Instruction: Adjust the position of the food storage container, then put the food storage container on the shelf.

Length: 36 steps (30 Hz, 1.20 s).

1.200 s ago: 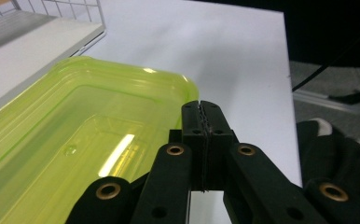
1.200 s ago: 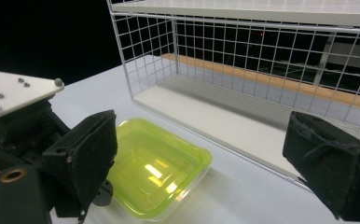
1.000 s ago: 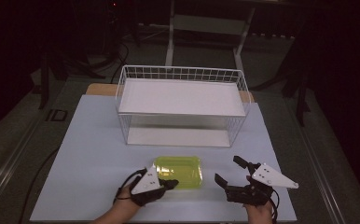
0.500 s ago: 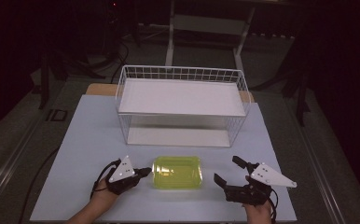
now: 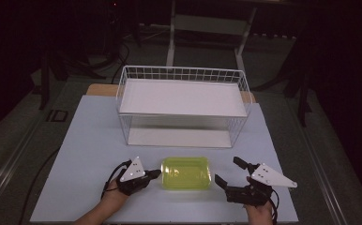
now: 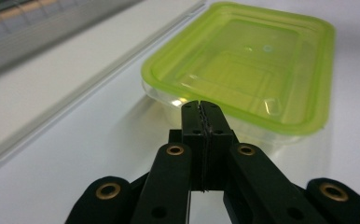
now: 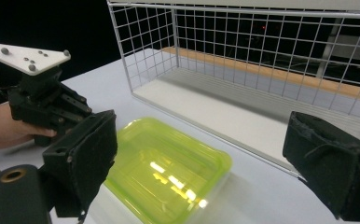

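Observation:
A clear tub with a lime-green lid (image 5: 186, 172) lies flat near the table's front edge, between my two grippers. My left gripper (image 5: 156, 174) is shut with nothing in it, its tips at the tub's left side, touching or nearly so. In the left gripper view the shut left gripper (image 6: 200, 105) points at the near rim of the tub (image 6: 248, 60). My right gripper (image 5: 228, 171) stands open just right of the tub, apart from it. The right gripper view has that gripper (image 7: 205, 126) spread wide over the tub (image 7: 169, 172), with the left gripper (image 7: 43, 100) beyond.
A white wire basket (image 5: 179, 69) stands behind the tub at the table's middle, its open side towards me; its mesh (image 7: 243, 56) is close ahead in the right gripper view. The pale table top (image 5: 90, 140) ends just in front of both hands. Dark floor and stands surround it.
My left gripper drew back to the left from the tub, then came right again to its edge. The tub now sits slightly farther right. The right gripper has not moved.

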Motion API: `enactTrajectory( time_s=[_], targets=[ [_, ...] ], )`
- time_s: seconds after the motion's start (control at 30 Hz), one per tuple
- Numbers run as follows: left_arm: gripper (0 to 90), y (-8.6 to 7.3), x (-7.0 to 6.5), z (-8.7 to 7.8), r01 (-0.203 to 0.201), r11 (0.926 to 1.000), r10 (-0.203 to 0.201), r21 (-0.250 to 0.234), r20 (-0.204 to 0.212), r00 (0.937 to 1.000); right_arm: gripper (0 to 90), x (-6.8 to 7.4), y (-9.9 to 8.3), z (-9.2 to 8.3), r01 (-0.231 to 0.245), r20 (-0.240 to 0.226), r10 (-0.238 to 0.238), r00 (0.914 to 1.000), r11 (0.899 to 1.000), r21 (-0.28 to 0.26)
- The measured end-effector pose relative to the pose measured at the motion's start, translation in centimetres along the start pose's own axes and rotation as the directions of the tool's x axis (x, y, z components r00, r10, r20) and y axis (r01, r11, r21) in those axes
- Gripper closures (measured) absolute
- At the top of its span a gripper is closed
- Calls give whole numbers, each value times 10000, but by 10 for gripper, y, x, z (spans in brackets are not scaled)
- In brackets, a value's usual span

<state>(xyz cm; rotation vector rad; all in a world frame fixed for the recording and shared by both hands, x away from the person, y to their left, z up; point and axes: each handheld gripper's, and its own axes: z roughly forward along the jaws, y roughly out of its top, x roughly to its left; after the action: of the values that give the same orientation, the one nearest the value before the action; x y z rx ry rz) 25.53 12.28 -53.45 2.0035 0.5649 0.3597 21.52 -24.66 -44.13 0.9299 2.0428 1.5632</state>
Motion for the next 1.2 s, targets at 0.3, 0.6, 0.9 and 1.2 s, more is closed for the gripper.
enactTrajectory(
  time_s=[0.3,0.6,0.9,1.2],
  targets=[
    [896,8,3,9,226,9993,-226,-291,-20,9997,100,0,0,1,61,8,-61,10000,10000,30],
    [268,21,4,-9,1186,9895,-1220,-826,-371,9918,100,1,-3,4,116,87,-118,9999,9997,206],
    [42,32,6,-28,2371,9631,-2334,-1270,433,9714,100,1,-7,16,291,128,-299,9995,9978,598],
    [37,43,3,-28,2868,9565,-2851,-531,373,9578,100,-4,-1,26,32,-282,-3,9996,9948,1022]
  ],
)
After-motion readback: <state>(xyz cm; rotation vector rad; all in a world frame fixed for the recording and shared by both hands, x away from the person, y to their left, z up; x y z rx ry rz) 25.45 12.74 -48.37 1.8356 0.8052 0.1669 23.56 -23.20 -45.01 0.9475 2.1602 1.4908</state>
